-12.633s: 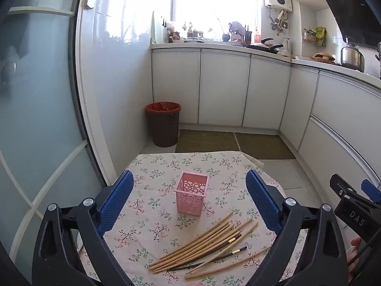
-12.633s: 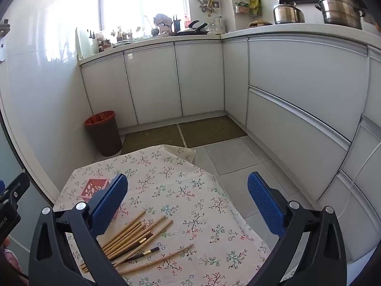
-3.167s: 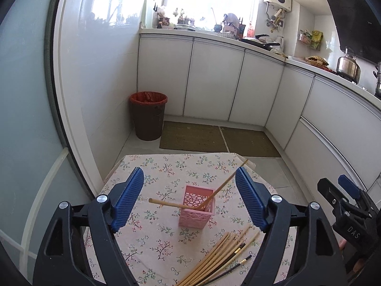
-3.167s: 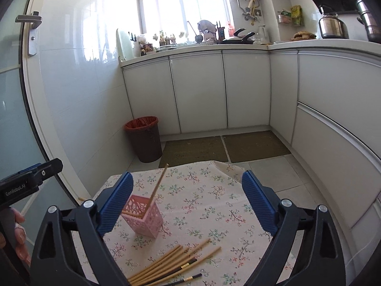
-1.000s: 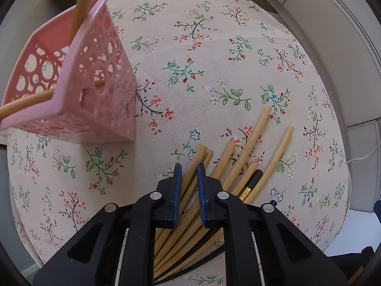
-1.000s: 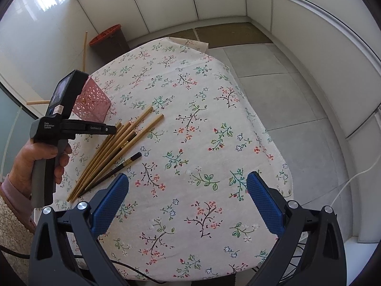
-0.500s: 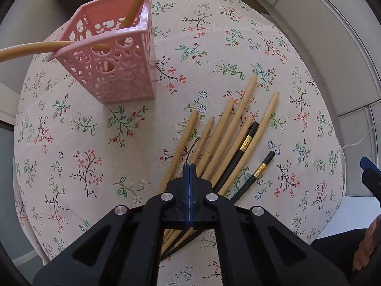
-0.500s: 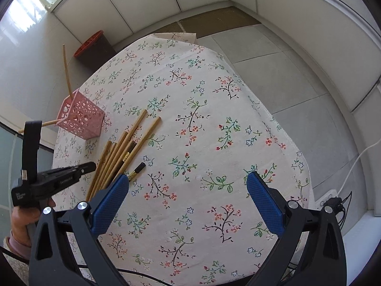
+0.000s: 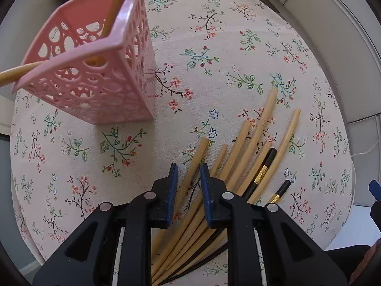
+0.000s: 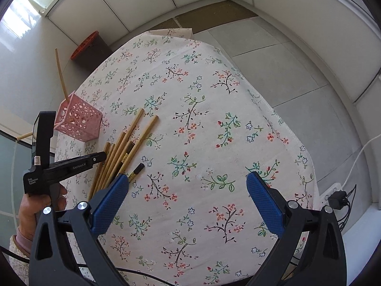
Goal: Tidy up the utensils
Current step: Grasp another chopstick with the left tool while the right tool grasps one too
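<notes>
A pink perforated basket [image 9: 95, 76] stands on the floral tablecloth [image 9: 226, 47] and holds two bamboo chopsticks [image 9: 116, 7] that lean out of it. Several bamboo chopsticks [image 9: 252, 138] and two black ones [image 9: 264, 166] lie fanned on the cloth. My left gripper [image 9: 188, 169] is low over the pile, jaws slightly apart, straddling the leftmost bamboo chopstick [image 9: 193, 159]. In the right wrist view the left gripper [image 10: 98, 158] hovers over the pile [image 10: 123, 147] beside the basket [image 10: 78, 121]. My right gripper [image 10: 185, 190] is wide open and empty above the cloth.
The table edge drops to grey floor tiles [image 10: 297, 76] on the right. A bin with a red liner [image 10: 89, 45] stands behind the table by white cabinets [image 10: 142, 2]. A power strip and cables [image 10: 335, 193] lie on the floor at right.
My left gripper was shut above the pile half a second ago; now its jaws stand slightly apart around the leftmost chopstick, lower and closer to the cloth. The right gripper stays open.
</notes>
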The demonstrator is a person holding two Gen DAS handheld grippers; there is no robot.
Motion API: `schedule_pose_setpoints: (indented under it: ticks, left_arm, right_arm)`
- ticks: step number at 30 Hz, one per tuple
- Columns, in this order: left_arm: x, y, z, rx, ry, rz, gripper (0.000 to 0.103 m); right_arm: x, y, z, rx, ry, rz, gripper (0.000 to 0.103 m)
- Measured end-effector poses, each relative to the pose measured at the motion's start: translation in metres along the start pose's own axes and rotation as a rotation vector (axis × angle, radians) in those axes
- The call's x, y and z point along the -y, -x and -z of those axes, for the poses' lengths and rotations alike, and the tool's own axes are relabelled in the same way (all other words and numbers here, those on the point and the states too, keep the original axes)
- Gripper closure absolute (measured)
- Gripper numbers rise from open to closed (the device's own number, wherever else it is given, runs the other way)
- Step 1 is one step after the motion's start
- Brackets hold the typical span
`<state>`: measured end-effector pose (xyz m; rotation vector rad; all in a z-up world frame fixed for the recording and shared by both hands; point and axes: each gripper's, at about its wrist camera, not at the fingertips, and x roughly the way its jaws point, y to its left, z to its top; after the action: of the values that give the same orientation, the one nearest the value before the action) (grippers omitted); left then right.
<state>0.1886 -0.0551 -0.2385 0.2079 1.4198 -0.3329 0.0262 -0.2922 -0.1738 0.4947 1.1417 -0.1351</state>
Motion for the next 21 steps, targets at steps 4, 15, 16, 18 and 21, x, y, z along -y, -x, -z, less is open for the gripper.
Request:
schedule_pose_setpoints:
  ticks: [4, 15, 16, 18, 21]
  left_arm:
    - [0.005, -0.001, -0.008, 0.018, -0.023, -0.028, 0.090]
    - [-0.012, 0.079, 0.033, 0.187, -0.003, -0.022, 0.097]
    - [-0.015, 0.092, 0.037, 0.213, 0.001, -0.013, 0.097]
    - [-0.019, 0.116, 0.048, 0.262, 0.003, -0.008, 0.097]
    - [-0.016, 0.140, 0.066, 0.313, 0.001, -0.003, 0.097]
  right_arm:
    - [-0.001, -0.005, -0.010, 0.014, -0.005, 0.040, 0.007]
    - [-0.039, -0.083, -0.065, -0.098, -0.068, 0.065, 0.013]
    - [-0.043, -0.090, -0.067, -0.110, -0.072, 0.068, 0.017]
    - [-0.052, -0.105, -0.073, -0.141, -0.076, 0.073, 0.023]
    - [-0.062, -0.126, -0.076, -0.199, -0.096, 0.073, 0.038]
